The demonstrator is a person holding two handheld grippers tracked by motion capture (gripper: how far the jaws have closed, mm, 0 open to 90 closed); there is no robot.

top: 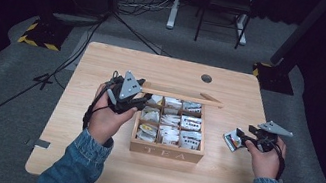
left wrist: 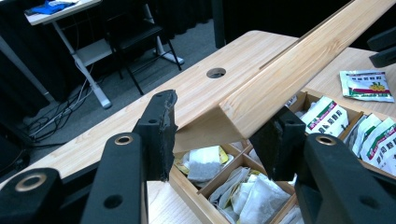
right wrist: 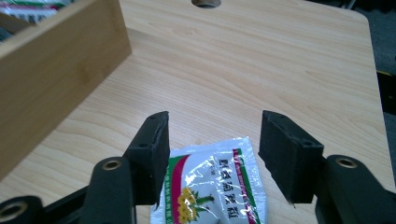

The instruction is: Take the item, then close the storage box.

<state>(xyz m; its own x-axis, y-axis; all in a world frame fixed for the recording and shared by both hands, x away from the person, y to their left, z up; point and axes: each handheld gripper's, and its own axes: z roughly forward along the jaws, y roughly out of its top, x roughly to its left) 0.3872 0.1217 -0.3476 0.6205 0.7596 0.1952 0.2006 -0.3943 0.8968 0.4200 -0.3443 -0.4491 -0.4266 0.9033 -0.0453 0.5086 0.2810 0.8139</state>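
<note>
Packet [right wrist: 210, 186] cut off by bottom edge; print on it unreadable.

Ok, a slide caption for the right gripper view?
Right hand-held gripper, jaws open, over a tea sachet lying on the table beside the wooden box.

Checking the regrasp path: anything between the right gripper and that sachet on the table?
Nothing visible. The sachet lies flat on the bare table, directly below and between the open jaws of the right gripper. The tea box sits off to the side, its lid held up by the left gripper.
</note>
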